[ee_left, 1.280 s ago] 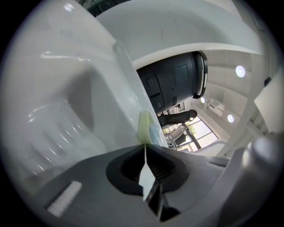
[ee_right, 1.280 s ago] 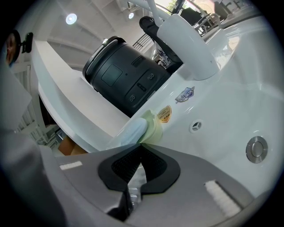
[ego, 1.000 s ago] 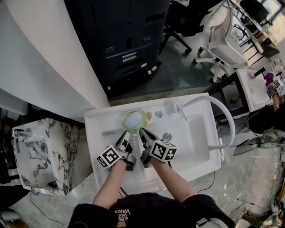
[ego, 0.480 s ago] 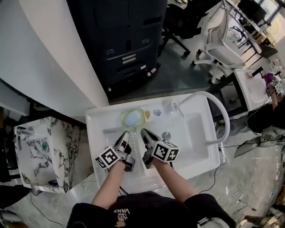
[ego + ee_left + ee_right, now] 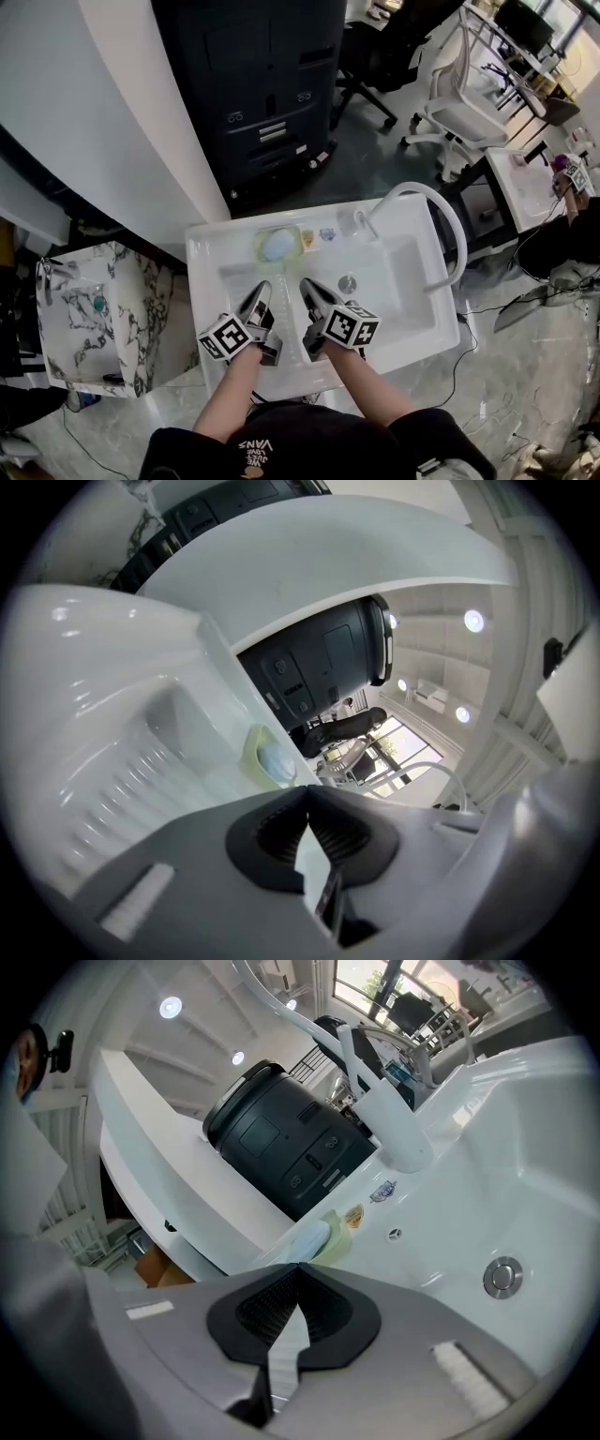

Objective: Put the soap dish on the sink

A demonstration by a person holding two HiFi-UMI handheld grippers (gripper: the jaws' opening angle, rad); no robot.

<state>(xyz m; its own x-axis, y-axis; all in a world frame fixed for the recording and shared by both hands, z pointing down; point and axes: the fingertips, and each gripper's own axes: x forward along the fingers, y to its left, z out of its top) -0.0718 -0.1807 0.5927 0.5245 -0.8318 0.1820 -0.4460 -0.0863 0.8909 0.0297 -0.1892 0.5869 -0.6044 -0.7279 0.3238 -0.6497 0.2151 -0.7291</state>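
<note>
The pale green soap dish (image 5: 277, 246) with a light blue soap bar in it rests on the back ledge of the white sink (image 5: 412, 328). It shows ahead in the left gripper view as the soap dish (image 5: 267, 758) and in the right gripper view as the soap dish (image 5: 323, 1238). My left gripper (image 5: 261, 291) hovers over the basin's near side, short of the dish. Its jaws have just been closing and now meet with nothing between them (image 5: 307, 791). My right gripper (image 5: 306, 285) hangs beside it, also shut and empty (image 5: 298, 1267).
A white curved faucet (image 5: 448, 225) arches over the basin's right half, and a round drain (image 5: 348, 283) lies just right of my right gripper. A marble-patterned basin (image 5: 89, 309) stands to the left. A dark printer (image 5: 272, 84) is behind the sink, with office chairs (image 5: 464, 103) at the back right.
Both grippers have drawn back a little from the soap dish toward the person and risen. The left jaws have closed. The dish stays on the ledge.
</note>
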